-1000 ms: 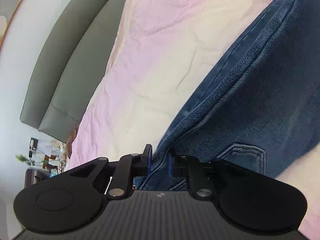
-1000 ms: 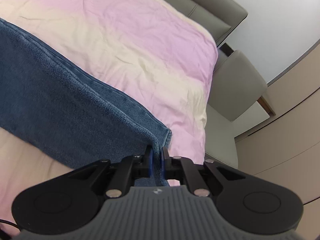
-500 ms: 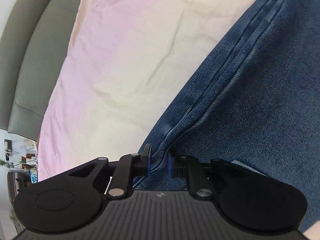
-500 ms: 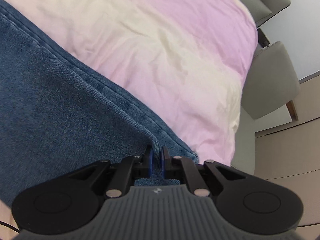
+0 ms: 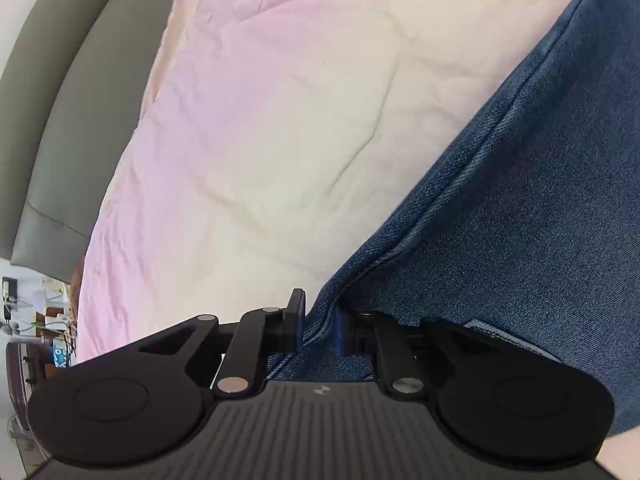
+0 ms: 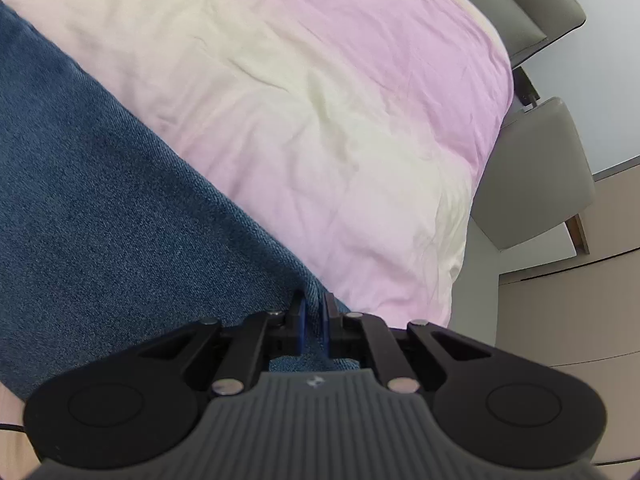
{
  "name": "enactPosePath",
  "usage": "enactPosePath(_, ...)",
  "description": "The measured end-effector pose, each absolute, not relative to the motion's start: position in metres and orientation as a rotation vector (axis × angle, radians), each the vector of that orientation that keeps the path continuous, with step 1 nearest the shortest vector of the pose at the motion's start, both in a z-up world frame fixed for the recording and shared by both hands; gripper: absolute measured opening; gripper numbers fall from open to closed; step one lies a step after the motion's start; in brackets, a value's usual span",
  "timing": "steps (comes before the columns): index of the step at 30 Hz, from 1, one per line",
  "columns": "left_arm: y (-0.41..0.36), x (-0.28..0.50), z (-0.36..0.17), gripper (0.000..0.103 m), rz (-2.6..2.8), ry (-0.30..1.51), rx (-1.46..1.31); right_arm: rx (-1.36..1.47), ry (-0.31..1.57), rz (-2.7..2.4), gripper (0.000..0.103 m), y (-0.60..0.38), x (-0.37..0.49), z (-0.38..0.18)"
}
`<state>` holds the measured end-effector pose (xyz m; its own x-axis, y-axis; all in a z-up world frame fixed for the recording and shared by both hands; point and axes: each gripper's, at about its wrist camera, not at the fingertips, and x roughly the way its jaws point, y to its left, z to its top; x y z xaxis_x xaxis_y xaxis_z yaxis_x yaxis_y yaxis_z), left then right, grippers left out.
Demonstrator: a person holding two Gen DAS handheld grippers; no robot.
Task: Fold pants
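My left claw [image 5: 319, 322] and right claw [image 6: 313, 320] each pinch an edge of the dark blue denim pants [image 5: 520, 216], stretched over the pink-and-cream quilted bed [image 6: 340, 120]. If either thin bite slips, I expect the fold to sag crooked.

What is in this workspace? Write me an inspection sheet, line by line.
Surface: bed cover, pink and cream, wrinkled.
Job's things: jeans, dark blue denim, lying across the cover.
Clutter: nothing seen on the bed.
Grippers: left gripper shut on a jeans seam edge; right gripper shut on a jeans edge.
Cables: thin dark cable at the right view's lower left.
Surroundings: grey headboard, grey chair, cluttered shelf, beige cabinet.
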<state>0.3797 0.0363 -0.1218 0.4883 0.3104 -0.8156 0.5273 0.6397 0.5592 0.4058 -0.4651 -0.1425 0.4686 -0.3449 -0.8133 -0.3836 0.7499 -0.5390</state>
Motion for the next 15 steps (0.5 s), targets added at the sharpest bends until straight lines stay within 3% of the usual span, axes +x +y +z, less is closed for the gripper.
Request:
enactPosePath(6,0.027,0.391,-0.164,0.018,-0.156,1.112,0.924,-0.866,1.19,0.028,0.0,-0.458,0.425,-0.196)
enactPosePath(10,0.036,0.377,-0.165,0.035,-0.15,1.054,0.935,-0.866,1.204,0.015,0.005,-0.458,0.43,-0.202)
enactPosePath(11,0.038,0.373,-0.16,0.059,-0.133,1.038,0.936,-0.875,1.192,0.005,0.014,-0.457,0.428,-0.199)
enactPosePath(12,0.042,0.365,-0.153,0.075,-0.121,1.021,0.926,-0.883,1.18,-0.006,0.029,-0.459,0.427,-0.196)
enactPosePath(14,0.049,0.356,-0.13,0.074,-0.118,1.01,0.877,-0.853,1.152,-0.022,0.049,-0.462,0.421,-0.185)
enactPosePath(15,0.056,0.352,-0.119,0.074,-0.105,1.021,0.836,-0.814,1.144,-0.025,0.05,-0.465,0.416,-0.176)
